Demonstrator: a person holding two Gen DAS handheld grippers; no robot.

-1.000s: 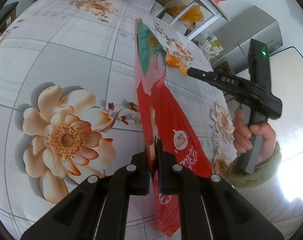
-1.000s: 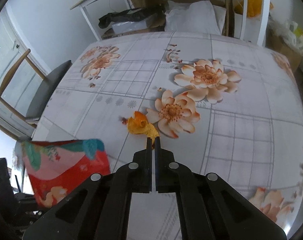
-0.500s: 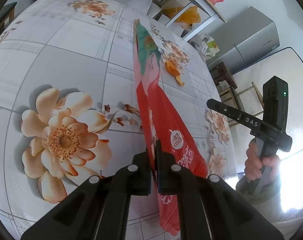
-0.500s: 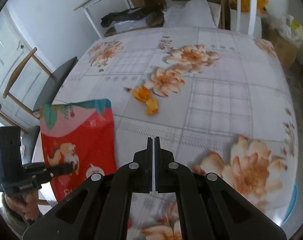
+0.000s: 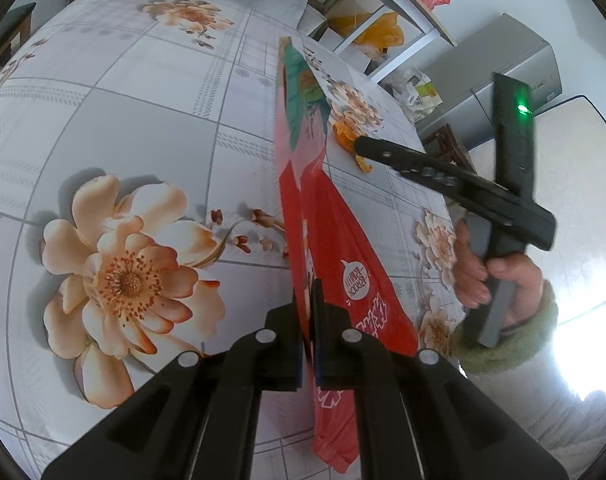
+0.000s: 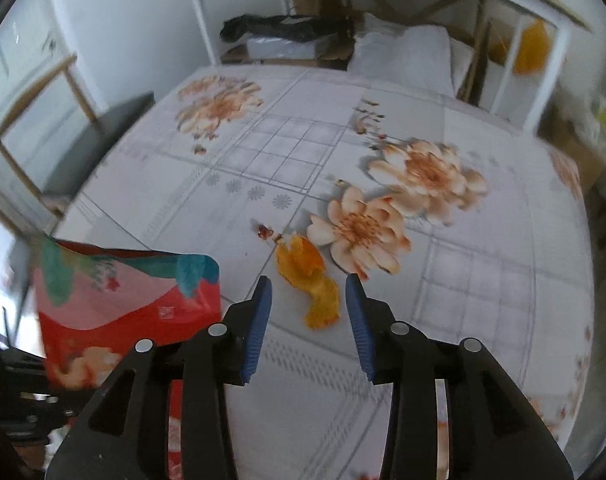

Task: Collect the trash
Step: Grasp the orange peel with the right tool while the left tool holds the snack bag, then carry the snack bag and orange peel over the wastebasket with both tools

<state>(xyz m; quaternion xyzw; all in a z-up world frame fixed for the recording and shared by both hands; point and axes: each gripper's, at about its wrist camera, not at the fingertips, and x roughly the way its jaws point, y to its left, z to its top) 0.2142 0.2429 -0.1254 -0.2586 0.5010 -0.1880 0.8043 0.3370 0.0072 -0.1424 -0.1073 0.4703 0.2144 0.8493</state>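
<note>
My left gripper (image 5: 307, 300) is shut on a red and green plastic bag (image 5: 327, 216) and holds it upright above the flowered tablecloth (image 5: 135, 120). The bag also shows at the left of the right wrist view (image 6: 123, 304). An orange peel (image 6: 311, 280) lies on the cloth. My right gripper (image 6: 307, 304) is open, its blue pads on either side of the near end of the peel, just above it. In the left wrist view the right gripper (image 5: 363, 145) reaches in from the right, its tip at the peel (image 5: 345, 138).
A chair (image 6: 83, 148) stands at the table's far left. White shelving (image 6: 383, 20) with a pillow and bags lies beyond the table. A grey cabinet (image 5: 515, 76) stands to the right.
My right gripper has come forward to the orange peel and its jaws have opened around it. My left gripper still holds the bag.
</note>
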